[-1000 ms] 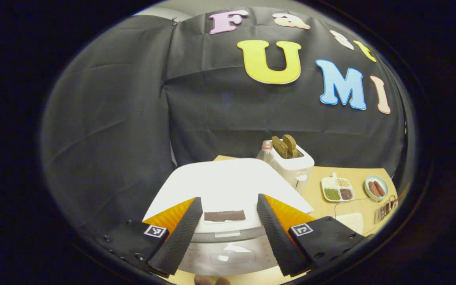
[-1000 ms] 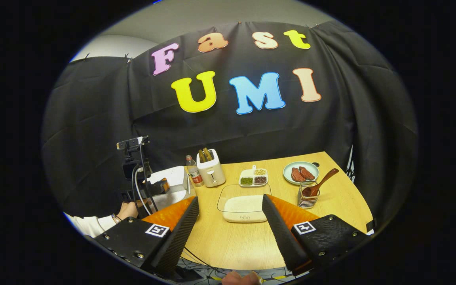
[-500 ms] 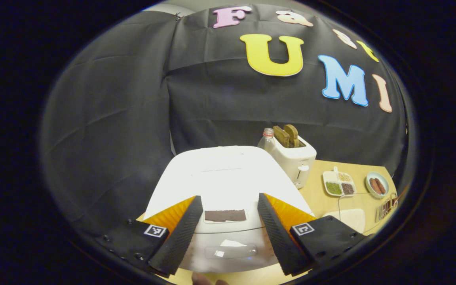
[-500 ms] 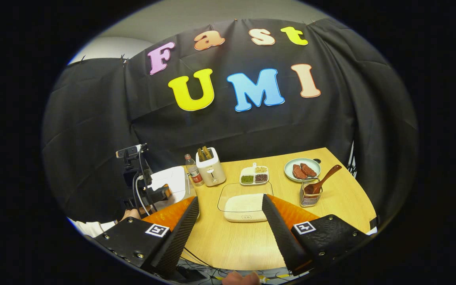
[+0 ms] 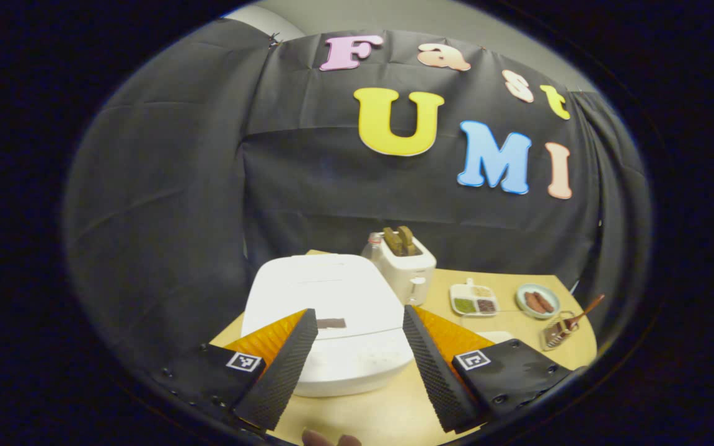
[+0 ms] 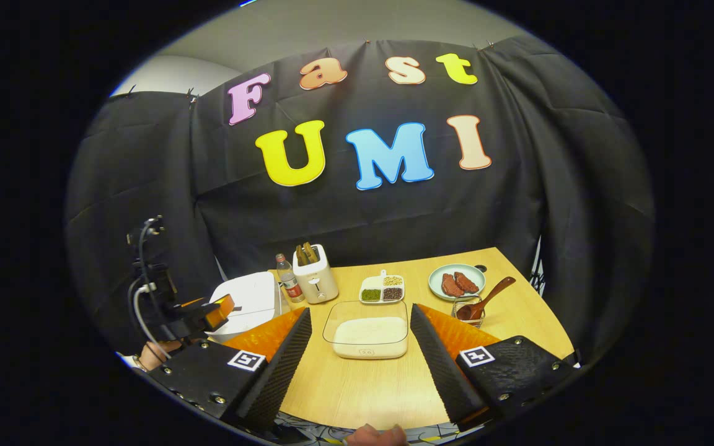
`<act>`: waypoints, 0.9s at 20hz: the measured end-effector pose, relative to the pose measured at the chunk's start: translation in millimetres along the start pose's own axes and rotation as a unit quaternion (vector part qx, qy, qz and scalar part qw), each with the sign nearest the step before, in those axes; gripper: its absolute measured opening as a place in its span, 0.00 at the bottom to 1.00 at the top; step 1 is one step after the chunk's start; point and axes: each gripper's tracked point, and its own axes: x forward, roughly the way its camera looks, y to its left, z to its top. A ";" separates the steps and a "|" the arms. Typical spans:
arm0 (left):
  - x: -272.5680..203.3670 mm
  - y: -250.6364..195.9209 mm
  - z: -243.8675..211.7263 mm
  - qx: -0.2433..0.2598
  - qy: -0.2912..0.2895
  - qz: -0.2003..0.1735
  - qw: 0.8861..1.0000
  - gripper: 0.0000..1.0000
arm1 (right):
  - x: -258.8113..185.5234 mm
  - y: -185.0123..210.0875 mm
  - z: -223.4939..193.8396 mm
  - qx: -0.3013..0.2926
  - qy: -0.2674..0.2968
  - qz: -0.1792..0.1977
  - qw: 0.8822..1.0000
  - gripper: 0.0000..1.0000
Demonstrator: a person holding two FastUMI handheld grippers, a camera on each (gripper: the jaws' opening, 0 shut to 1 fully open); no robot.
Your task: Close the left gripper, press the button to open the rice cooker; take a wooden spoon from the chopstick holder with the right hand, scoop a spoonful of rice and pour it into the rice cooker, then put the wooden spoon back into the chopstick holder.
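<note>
A white rice cooker (image 5: 326, 297) with its lid down stands on the table's left, a dark panel (image 5: 331, 323) on its lid. My left gripper (image 5: 359, 311) hangs open in front of it, held back from its front and touching nothing. In the right gripper view the cooker (image 6: 248, 300) sits at the left, with the left gripper (image 6: 211, 311) beside it. My right gripper (image 6: 360, 310) is open and empty above the near table edge. A clear container of rice (image 6: 369, 331) lies ahead of it. The wooden spoon (image 6: 493, 294) leans in the wire chopstick holder (image 6: 470, 313).
A toaster (image 6: 315, 280) with bread and a bottle (image 6: 287, 286) stand behind the cooker. A divided dish of beans (image 6: 382, 289) and a plate of meat (image 6: 456, 282) sit at the back. A hand (image 6: 152, 353) holds the left gripper, its cables looping above. Black cloth walls surround the wooden table (image 6: 363, 390).
My left gripper has pulled back from the rice cooker, which now looks smaller and farther; its fingers stay apart. The right gripper has shifted slightly; the lid has stayed down.
</note>
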 end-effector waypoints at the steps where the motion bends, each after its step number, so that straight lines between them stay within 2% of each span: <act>1: -19.7 -12.3 -0.5 -0.006 0.002 -0.016 1.000 0.98 | -2.1 -7.1 5.9 -0.003 -0.006 -0.004 1.000 0.98; 6: -106.9 -61.3 18.2 -0.032 -0.004 -0.057 0.998 0.98 | -21.9 -41.5 48.9 -0.022 -0.057 -0.004 0.998 0.98; 7: -124.3 -70.2 29.6 -0.032 -0.014 -0.058 0.998 0.94 | -28.2 -49.9 59.7 -0.025 -0.069 -0.005 0.997 0.98; 8: -140.5 -83.4 40.0 -0.033 -0.023 -0.062 0.997 1.00 | -35.3 -57.7 68.0 -0.026 -0.078 -0.003 0.997 0.98; 9: -158.3 -98.4 49.9 -0.039 -0.033 -0.068 0.996 0.94 | -43.0 -63.4 76.8 -0.026 -0.087 0.001 0.996 0.98; 11: -196.2 -132.5 67.9 -0.049 -0.056 -0.083 0.994 0.94 | -60.5 -78.7 92.6 -0.028 -0.107 0.008 0.994 0.98; 15: -262.1 -180.5 92.9 -0.024 -0.091 -0.084 0.992 0.94 | -93.4 -103.2 104.0 -0.038 -0.133 0.015 0.990 0.98; 18: -293.5 -195.8 97.2 0.008 -0.109 -0.066 0.992 0.93 | -114.6 -111.2 104.3 -0.039 -0.143 0.014 0.989 0.98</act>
